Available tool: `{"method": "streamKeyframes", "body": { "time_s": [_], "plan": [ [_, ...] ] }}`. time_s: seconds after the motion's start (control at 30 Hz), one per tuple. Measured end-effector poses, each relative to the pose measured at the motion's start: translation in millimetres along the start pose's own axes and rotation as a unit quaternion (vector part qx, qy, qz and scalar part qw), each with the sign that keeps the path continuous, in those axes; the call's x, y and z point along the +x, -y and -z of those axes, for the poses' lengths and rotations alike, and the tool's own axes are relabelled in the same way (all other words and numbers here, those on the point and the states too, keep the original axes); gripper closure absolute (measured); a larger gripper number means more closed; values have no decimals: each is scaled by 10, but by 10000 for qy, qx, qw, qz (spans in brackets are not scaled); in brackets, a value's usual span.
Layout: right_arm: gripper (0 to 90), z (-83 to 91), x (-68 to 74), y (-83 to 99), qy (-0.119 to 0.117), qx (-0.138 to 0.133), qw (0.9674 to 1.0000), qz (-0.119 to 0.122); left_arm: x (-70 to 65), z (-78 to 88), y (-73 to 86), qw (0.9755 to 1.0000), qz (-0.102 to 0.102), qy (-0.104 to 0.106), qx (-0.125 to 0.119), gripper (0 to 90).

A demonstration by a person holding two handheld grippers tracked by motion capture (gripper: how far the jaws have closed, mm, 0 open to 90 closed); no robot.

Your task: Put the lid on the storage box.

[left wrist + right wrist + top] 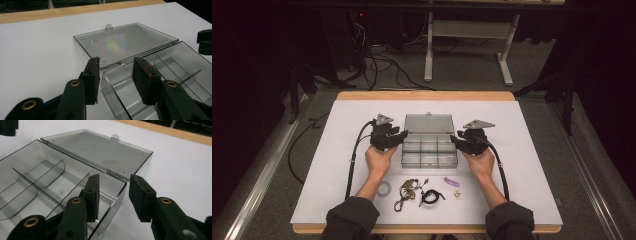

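A clear smoky plastic organiser box sits in the middle of the white counter, its lid swung fully open and lying flat behind it, its divided compartments empty. The left gripper and right gripper flank its two ends, fingers spread and pinching nothing, each straddling a corner wall. Small trinkets lie nearer the person.

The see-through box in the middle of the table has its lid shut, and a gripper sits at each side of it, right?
Not quite: the lid is open, lying flat behind the box, as the high view shows. A gripper does sit at each side.
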State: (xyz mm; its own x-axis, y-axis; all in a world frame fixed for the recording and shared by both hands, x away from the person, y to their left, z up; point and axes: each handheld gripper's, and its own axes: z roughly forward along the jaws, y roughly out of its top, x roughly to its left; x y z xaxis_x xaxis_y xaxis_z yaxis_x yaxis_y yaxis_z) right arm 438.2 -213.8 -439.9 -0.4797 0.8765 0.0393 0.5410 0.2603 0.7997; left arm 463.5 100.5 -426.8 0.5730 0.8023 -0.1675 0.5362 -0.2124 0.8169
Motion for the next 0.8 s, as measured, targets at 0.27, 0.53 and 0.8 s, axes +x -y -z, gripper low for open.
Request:
{"method": "streamKeyframes", "body": {
  "time_s": [0.27, 0.53, 0.8],
  "plan": [
    [593, 112, -30, 107, -11, -63, 9999, -97, -16, 177, 72, 9997, -225, 10, 83, 515],
    [572, 290, -74, 272, -38, -158, 9998, -152, -8, 372, 236, 9992, -363, 10, 156, 483],
    [554, 437, -83, 495, 3, -107, 9998, -165, -21, 493, 433, 9987, -441, -6, 271, 470]
  ]
}}
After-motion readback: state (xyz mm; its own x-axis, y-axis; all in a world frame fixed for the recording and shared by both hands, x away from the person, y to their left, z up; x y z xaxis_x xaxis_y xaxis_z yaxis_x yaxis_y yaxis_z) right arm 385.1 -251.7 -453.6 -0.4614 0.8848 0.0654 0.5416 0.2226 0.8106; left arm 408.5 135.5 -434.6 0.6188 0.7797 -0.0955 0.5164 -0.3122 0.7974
